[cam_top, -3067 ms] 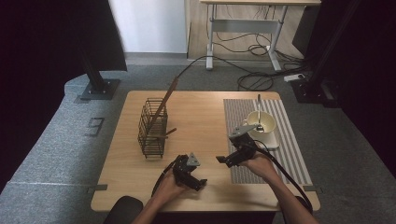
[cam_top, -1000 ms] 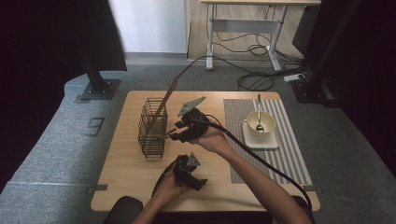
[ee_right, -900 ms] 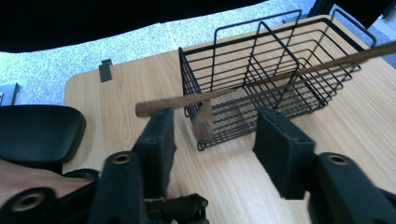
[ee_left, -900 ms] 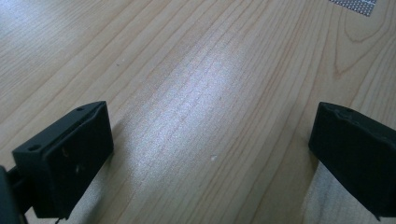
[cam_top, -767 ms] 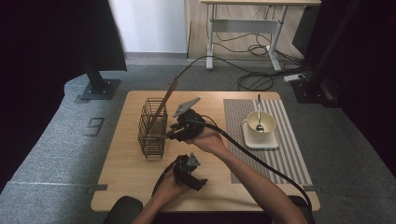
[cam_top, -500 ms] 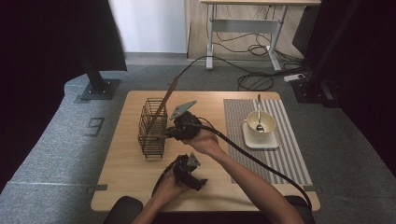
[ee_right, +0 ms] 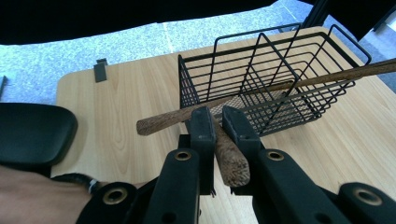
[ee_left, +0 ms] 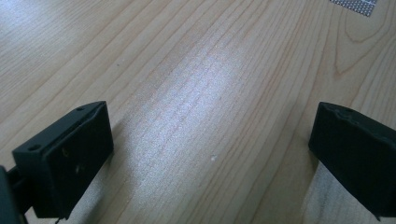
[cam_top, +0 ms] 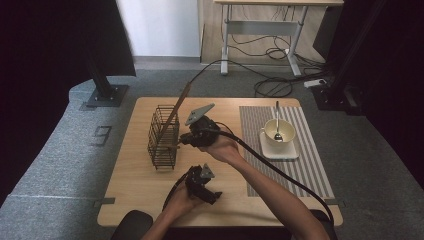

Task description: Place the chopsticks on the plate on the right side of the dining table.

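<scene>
right gripper [ee_right: 217,122] is clamping its jaws tight on a wooden stick [ee_right: 229,158], just beside the black wire basket [ee_right: 280,79]. a second wooden stick [ee_right: 261,91] is lying tilted through the basket wires, its near end poking out just past the jaw tips. in the high view the right gripper [cam_top: 181,141] is sitting against the basket [cam_top: 163,136] on the wooden table [cam_top: 127,185], and a long stick [cam_top: 176,106] is leaning out of the basket top. left gripper [ee_left: 210,144] is hovering low over bare tabletop near the front edge, jaws spread wide, holding nothing. left gripper [cam_top: 214,194] is sitting well apart from the basket. a cup with a spoon [cam_top: 278,132] is sitting on the striped mat [cam_top: 310,165] at the right.
</scene>
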Tool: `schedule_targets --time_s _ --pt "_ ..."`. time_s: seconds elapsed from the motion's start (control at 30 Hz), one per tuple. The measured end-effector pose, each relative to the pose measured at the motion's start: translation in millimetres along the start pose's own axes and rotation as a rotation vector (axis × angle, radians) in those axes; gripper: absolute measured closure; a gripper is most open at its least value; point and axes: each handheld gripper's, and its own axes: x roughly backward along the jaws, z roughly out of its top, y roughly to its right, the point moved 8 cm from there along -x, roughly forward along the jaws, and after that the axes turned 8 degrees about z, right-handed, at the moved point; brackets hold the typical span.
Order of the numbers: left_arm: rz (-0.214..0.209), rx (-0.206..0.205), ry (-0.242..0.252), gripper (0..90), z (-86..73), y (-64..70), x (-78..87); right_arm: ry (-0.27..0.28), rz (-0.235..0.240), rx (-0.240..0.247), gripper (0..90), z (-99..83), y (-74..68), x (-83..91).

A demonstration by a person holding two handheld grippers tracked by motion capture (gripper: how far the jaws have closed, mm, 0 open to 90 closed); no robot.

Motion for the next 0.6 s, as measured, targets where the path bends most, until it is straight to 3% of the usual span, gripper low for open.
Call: schedule_targets --time_s 0.6 --pt "0.0 -0.001 0.003 0.0 0.0 -0.1 -0.2 -0.003 0.007 -0.006 82.2 6.2 3.6 47.0"
